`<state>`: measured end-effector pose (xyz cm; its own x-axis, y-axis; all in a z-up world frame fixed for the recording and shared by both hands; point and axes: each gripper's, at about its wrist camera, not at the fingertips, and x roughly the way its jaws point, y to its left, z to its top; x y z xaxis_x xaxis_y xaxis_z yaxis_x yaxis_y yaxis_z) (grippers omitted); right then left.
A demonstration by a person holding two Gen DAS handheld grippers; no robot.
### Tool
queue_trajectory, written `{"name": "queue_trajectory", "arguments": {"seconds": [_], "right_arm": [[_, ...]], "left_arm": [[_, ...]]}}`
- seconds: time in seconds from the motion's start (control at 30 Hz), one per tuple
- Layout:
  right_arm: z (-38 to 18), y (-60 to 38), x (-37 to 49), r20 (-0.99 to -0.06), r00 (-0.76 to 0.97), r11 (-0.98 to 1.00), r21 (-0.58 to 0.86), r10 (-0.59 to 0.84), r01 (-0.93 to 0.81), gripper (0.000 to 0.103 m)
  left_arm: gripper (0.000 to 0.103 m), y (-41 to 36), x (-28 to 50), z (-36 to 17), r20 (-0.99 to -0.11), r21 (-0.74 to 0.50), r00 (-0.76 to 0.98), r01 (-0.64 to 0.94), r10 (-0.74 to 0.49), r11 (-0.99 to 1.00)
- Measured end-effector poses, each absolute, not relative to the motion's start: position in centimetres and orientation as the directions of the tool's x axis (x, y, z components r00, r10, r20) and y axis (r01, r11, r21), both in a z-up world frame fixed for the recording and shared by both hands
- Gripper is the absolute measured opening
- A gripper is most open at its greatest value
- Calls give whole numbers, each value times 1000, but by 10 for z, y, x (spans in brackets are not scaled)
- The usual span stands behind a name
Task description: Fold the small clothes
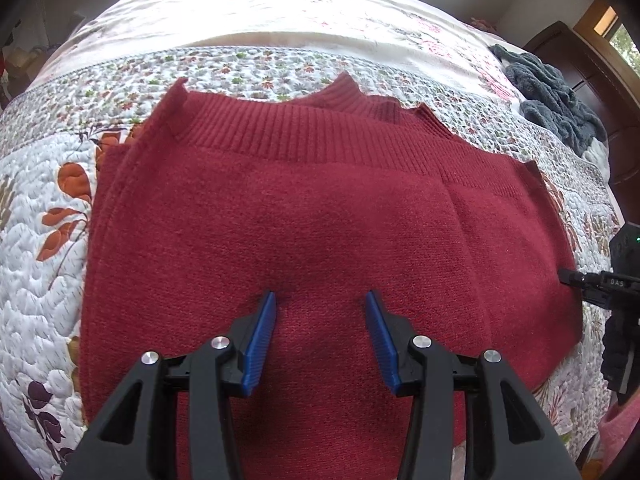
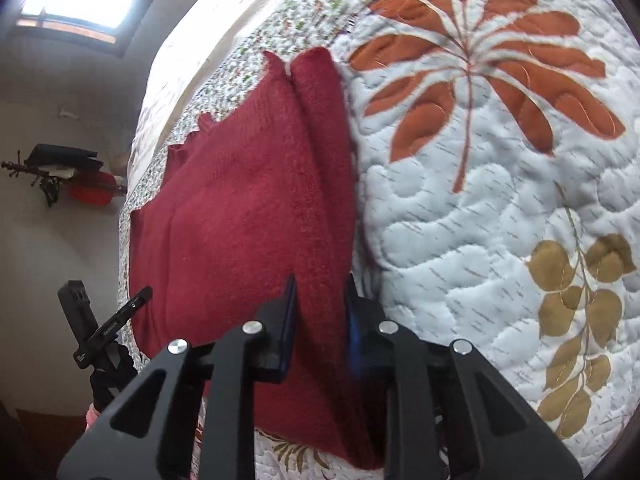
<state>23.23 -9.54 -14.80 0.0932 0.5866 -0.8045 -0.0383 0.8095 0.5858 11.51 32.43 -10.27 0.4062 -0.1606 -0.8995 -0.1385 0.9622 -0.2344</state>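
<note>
A red knitted sweater (image 1: pixel 320 216) lies partly folded on a quilted floral bedspread (image 1: pixel 44 264), its ribbed hem and collar at twelve o'clock in the left wrist view and its long axis running from nine to three o'clock there. The left gripper (image 1: pixel 321 300) hovers over the near middle of the cloth with its blue fingers spread wide, holding nothing. The right gripper (image 2: pixel 320 292) works at the sweater's side edge, at three o'clock from the left; its fingers straddle a thick fold of the red knit (image 2: pixel 320 184) that runs away toward twelve o'clock, but whether they have truly pinched it I cannot tell. The right hand is the nearer to that edge, so the coming fold seems to turn on carrying it across toward nine o'clock. The only lettering is a blurred "DAS" on the black hardware (image 1: pixel 612 282), not surely readable. A grey towel (image 1: pixel 556 100) lies well apart at two o'clock.
</note>
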Motion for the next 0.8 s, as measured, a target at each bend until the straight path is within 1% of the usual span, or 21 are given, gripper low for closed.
{"name": "queue_trajectory", "arguments": {"seconds": [0.53,0.63,0.8], "right_arm": [[-150,-95,234,-814,95,817,576,572,18,20],[-129,-86,234,-812,111,816,578,573,17,18],[-66,-36,228,-815,144,827,542,561,-147,18]], "left_arm": [[47,326,114,-105,-898,-245,406,-142,-170,959],[47,330,110,-97,-897,-268,399,-157,-188,950],[47,339,97,-73,-874,-298,438,-140,-211,944]]}}
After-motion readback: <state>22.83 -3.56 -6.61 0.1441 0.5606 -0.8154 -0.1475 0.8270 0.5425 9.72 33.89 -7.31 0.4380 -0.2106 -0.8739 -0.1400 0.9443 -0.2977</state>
